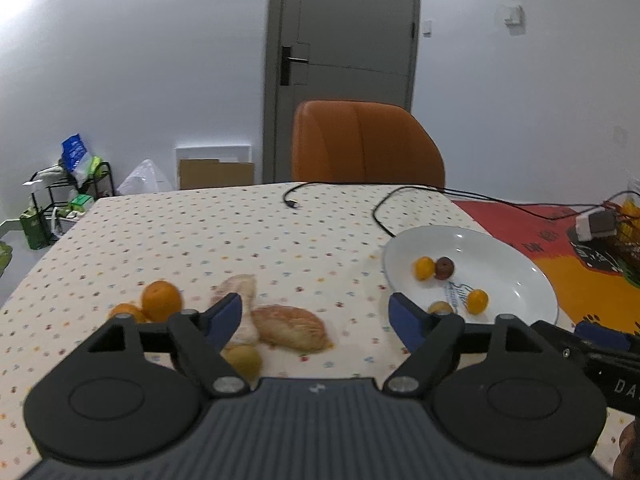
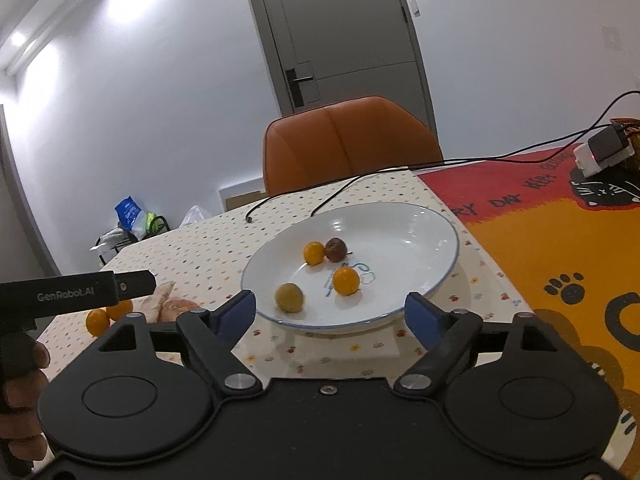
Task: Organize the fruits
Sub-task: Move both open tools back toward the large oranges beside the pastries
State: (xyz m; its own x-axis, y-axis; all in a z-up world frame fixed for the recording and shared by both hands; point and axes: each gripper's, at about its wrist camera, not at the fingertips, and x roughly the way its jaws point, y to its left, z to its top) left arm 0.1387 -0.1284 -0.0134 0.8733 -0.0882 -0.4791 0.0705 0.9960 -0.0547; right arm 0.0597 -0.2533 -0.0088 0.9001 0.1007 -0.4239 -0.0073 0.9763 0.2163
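A white plate (image 2: pixel 420 248) (image 1: pixel 512 264) holds two small oranges (image 2: pixel 346 281), a dark red fruit (image 2: pixel 336 249) and a yellow-green fruit (image 2: pixel 289 297). My right gripper (image 2: pixel 330 314) hangs open just in front of the plate's near rim, empty. My left gripper (image 1: pixel 316 320) is open and empty above two peeled pomelo pieces (image 1: pixel 292 328) on the dotted tablecloth. Two oranges (image 1: pixel 160 300) lie left of its left finger, and a yellow-green fruit (image 1: pixel 244 360) sits close under that finger.
An orange chair (image 1: pixel 364 144) stands at the table's far side. Black cables (image 1: pixel 384 208) run across the cloth toward a white charger box (image 2: pixel 604 152) on a red-and-orange mat (image 2: pixel 560 248) at the right. A hand (image 2: pixel 24 380) holds the left gripper's handle.
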